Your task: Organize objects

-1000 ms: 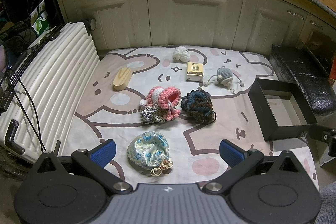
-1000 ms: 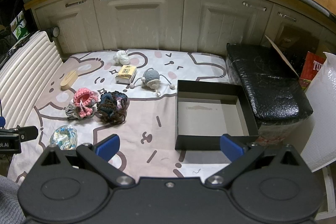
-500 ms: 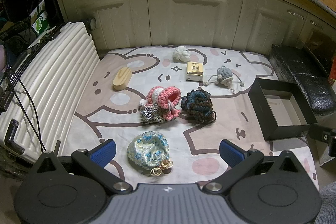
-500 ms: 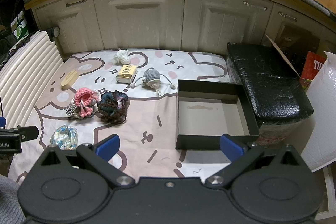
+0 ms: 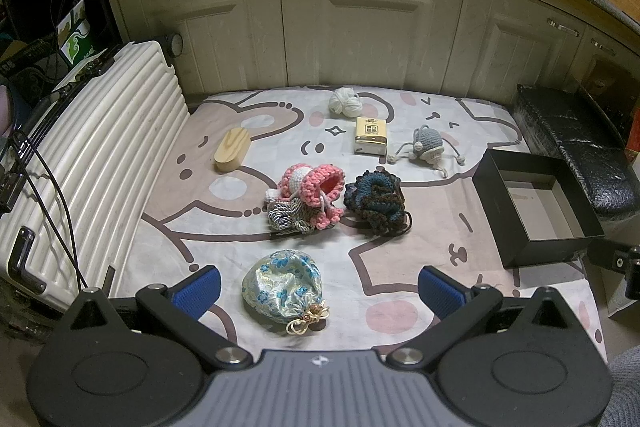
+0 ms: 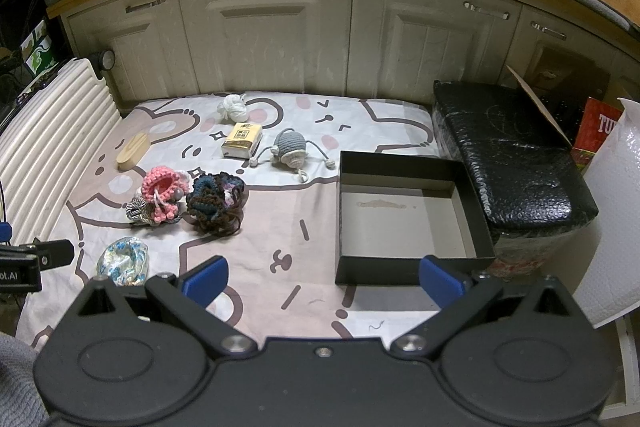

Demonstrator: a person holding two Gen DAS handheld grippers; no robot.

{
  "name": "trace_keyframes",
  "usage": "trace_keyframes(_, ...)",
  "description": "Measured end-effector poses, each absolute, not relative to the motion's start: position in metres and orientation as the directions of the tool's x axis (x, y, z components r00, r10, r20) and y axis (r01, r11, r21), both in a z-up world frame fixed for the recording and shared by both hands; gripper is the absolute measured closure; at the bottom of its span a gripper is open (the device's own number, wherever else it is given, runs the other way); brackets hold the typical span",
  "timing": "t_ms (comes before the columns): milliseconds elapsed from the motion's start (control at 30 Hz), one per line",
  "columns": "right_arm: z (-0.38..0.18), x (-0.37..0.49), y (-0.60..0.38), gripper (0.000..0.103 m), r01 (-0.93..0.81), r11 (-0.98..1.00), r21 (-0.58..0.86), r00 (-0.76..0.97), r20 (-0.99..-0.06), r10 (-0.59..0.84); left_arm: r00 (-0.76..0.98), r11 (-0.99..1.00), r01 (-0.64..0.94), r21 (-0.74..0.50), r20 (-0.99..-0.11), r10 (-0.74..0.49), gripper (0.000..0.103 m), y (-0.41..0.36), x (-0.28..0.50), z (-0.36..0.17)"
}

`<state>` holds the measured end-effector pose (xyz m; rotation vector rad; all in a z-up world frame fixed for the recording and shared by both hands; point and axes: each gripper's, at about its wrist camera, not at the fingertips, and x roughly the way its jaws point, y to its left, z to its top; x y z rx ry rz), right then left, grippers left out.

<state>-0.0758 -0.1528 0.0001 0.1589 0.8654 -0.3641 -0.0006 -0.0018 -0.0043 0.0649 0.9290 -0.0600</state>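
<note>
Small objects lie on a cartoon-print mat (image 5: 420, 227): a blue-flowered silk pouch (image 5: 282, 287), a pink crochet piece (image 5: 316, 191) on a grey-white cord bundle (image 5: 288, 221), a dark crochet piece (image 5: 378, 203), a grey crochet toy (image 5: 428, 143), a yellow box (image 5: 371, 135), a white yarn ball (image 5: 345, 102) and a wooden block (image 5: 232, 151). An empty black box (image 6: 404, 223) stands at the mat's right. My left gripper (image 5: 318, 291) is open just before the pouch. My right gripper (image 6: 322, 277) is open before the black box's near left corner.
A white ribbed suitcase (image 5: 80, 171) lies along the mat's left side. White cabinets (image 6: 280, 39) close the back. A black wrapped block (image 6: 512, 155) sits right of the box, with white bubble wrap (image 6: 612, 227) and a red carton (image 6: 596, 131) further right.
</note>
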Motion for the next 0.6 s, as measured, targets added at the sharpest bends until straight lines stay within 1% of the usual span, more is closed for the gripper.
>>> trace_keyframes(600,-0.0002,-0.0759,-0.1514,0.0,0.376,0.927,-0.008,0.59,-0.769,-0.246,0.596,0.995,0.091,0.03,-0.802,-0.031,0.0,-0.0015,-0.0003,-0.0041)
